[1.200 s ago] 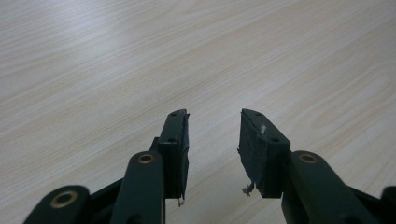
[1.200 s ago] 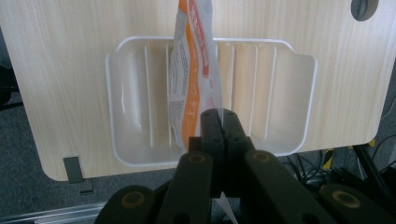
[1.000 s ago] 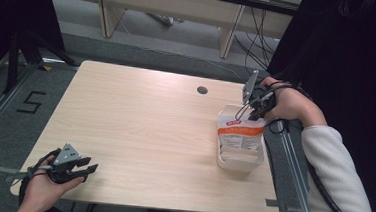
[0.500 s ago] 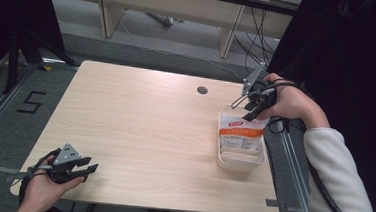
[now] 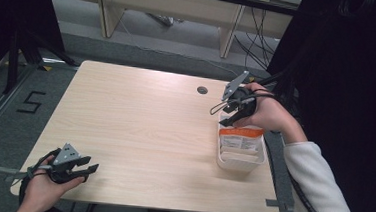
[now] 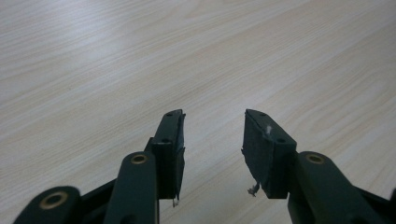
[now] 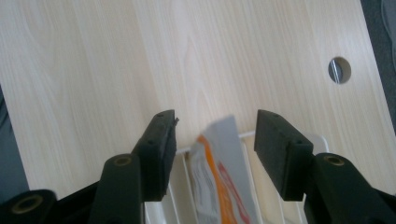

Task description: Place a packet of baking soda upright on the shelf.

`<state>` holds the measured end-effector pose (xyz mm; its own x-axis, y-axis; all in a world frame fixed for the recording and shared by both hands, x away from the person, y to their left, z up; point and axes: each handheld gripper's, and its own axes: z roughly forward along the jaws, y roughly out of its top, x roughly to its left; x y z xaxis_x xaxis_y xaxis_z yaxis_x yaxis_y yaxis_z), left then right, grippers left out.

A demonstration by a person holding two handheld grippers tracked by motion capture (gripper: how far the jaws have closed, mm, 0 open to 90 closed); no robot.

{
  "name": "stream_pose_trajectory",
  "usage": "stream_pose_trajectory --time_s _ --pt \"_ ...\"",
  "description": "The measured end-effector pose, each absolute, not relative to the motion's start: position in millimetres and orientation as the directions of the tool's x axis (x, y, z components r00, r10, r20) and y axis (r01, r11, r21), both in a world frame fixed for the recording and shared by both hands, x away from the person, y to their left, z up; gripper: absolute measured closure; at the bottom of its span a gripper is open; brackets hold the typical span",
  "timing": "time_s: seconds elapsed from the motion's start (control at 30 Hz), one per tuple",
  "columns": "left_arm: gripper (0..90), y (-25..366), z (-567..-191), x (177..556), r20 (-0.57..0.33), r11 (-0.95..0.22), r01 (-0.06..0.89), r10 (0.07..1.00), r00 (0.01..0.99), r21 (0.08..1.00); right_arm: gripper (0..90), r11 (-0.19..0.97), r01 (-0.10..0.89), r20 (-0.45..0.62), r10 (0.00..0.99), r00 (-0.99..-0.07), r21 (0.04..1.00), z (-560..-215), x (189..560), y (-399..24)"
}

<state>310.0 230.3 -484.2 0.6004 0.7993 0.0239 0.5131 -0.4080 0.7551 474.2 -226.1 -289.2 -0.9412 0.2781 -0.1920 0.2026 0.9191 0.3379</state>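
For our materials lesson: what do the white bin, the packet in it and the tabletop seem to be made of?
White bin: probably matte moulded plastic, with smooth rounded walls. Packet: likely thin printed plastic film or coated paper, its flat faces slightly glossy. Tabletop: pale wood-grain laminate or veneer, satin sheen.

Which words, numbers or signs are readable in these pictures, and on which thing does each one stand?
"5": black mark on the grey floor left of the table.
Orange and white packet standing in the white tray: it carries print, too small in the high view and too blurred in the right gripper view to read.
Nothing else bears text.
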Motion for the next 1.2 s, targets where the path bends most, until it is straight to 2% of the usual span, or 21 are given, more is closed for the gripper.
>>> stream_pose_trajectory --time_s 0.13,0.2,0.23,0.27,0.4,0.5,0.6,0.7,0.73,0.8,0.83,1.13,1.2 --pt "53.6 227.8 -485.7 309.7 -0.014 -0.358 0.519 0.813 0.582 0.776 47.8 0.9 0.212 -0.19 0.3 -0.935 0.38 -297.9 467.8 -219.6" --pt "51.9 228.4 -484.6 309.9 -0.006 -0.365 0.52 0.814 0.581 0.772 46.7 0.901 0.183 -0.197 0.278 -0.94 0.394 -303.4 466.4 -216.6" --pt "51.1 229.8 -484.3 310.9 0.007 -0.383 0.511 0.806 0.592 0.77 46.4 0.894 0.206 -0.188 0.299 -0.936 0.397 -305.7 463.3 -215.3" --pt "50.5 227.6 -485.6 310.3 -0.018 -0.345 0.52 0.82 0.572 0.782 46.1 0.893 0.206 -0.188 0.3 -0.935 0.4 -308.3 461.6 -213.7" --pt "48.3 226.9 -485.7 310.6 -0.024 -0.347 0.52 0.815 0.579 0.781 45.4 0.886 0.199 -0.19 0.3 -0.935 0.419 -317.3 452.1 -206.6" --pt "47.2 227.0 -485.6 310.9 -0.019 -0.352 0.518 0.813 0.581 0.78 45.7 0.896 0.136 -0.206 0.241 -0.948 0.423 -328.9 438.9 -194.9" --pt "46.6 226.9 -485.5 310.2 -0.016 -0.349 0.52 0.818 0.574 0.779 45.8 0.895 0.146 -0.194 0.246 -0.95 0.421 -338.0 430.1 -188.9" --pt "46.0 226.9 -485.5 310.2 -0.013 -0.352 0.517 0.817 0.576 0.78 45.9 0.9 0.135 -0.158 0.218 -0.963 0.415 -361.3 414.8 -178.1" --pt "46.0 226.9 -485.5 310.2 -0.013 -0.352 0.517 0.817 0.576 0.78 45.9 0.904 0.091 -0.164 0.173 -0.971 0.418 -367.5 413.0 -175.6" --pt "46.1 227.0 -485.6 310.4 -0.011 -0.355 0.514 0.815 0.579 0.781 45.9 0.905 0.081 -0.155 0.159 -0.975 0.418 -373.9 409.4 -173.8" --pt "46.0 227.1 -485.3 310.2 -0.009 -0.356 0.516 0.817 0.577 0.779 45.9 0.91 0.076 -0.135 0.143 -0.981 0.408 -389.4 399.7 -169.5" --pt "46.1 226.3 -486.3 310.2 -0.015 -0.348 0.516 0.818 0.575 0.783 45.7 0.923 0.146 -0.094 0.191 -0.977 0.357 -426.9 376.5 -165.9" --pt "46.1 225.8 -486.5 310.1 -0.017 -0.343 0.516 0.82 0.572 0.785 46.0 0.912 0.124 -0.092 0.172 -0.981 0.392 -432.4 375.3 -166.6"
